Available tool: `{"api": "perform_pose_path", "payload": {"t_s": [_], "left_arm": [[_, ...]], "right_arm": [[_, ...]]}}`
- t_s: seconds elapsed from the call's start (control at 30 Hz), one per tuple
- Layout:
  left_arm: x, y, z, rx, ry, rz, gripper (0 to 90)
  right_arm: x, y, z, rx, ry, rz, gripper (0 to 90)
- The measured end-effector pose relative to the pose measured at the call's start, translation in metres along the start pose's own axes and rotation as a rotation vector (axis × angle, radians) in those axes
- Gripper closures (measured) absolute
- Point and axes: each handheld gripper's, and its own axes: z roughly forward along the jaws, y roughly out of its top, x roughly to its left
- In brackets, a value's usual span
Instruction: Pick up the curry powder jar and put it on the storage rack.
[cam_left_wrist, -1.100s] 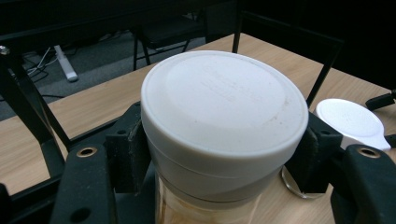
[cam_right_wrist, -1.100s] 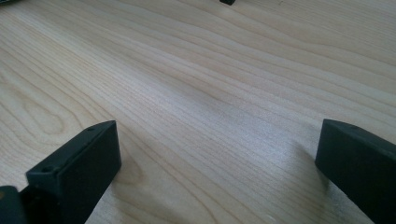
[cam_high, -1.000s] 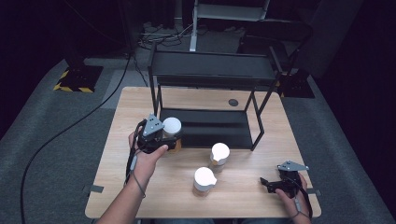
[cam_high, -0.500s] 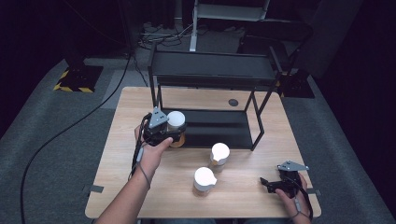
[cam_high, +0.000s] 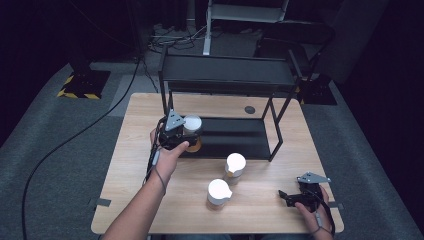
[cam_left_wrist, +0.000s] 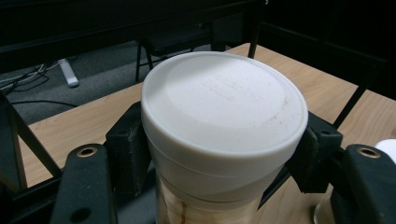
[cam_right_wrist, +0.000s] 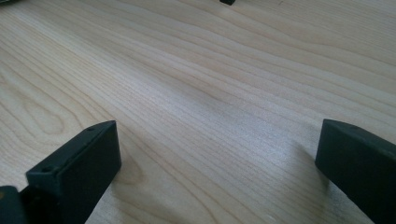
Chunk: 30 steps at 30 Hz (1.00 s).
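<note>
While the left claw (cam_high: 186, 136) clamps its two black, blocky pads against the sides of a jar (cam_left_wrist: 219, 135), the jar hangs at the left front corner of a black metal rack (cam_high: 227, 75), just above the rack's dark lower shelf (cam_high: 235, 136). The jar is round, with a smooth, matte white plastic lid that is flat on top and steps down to a thick rim; below it the body looks clear, with something amber-brown inside. Two more jars with white lids stand on the pale, wood-grain desk (cam_high: 125, 150) in front of the rack: one (cam_high: 235, 164) near the shelf's front edge, the other (cam_high: 219, 193) closer to the person. The right claw (cam_high: 292, 196) rests low on the desk at the near right corner, its square-cut black pads spread wide apart with nothing but bare grained wood between them.
</note>
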Motion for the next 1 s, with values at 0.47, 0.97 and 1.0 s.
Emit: {"api": "perform_pose_path", "payload": {"t_s": [0.47,0.97,1.0], "left_arm": [[0.012,-0.010,0.027,0.044,0.012,-0.044,33.0],[0.018,-0.019,0.044,0.097,0.040,-0.048,33.0],[0.018,-0.019,0.045,0.101,0.042,-0.047,33.0]], "right_arm": [[0.000,0.000,0.000,0.000,-0.001,0.000,0.0],[0.000,0.000,0.000,0.000,-0.001,-0.001,0.0],[0.000,0.000,0.000,0.000,-0.001,-0.001,0.0]]}}
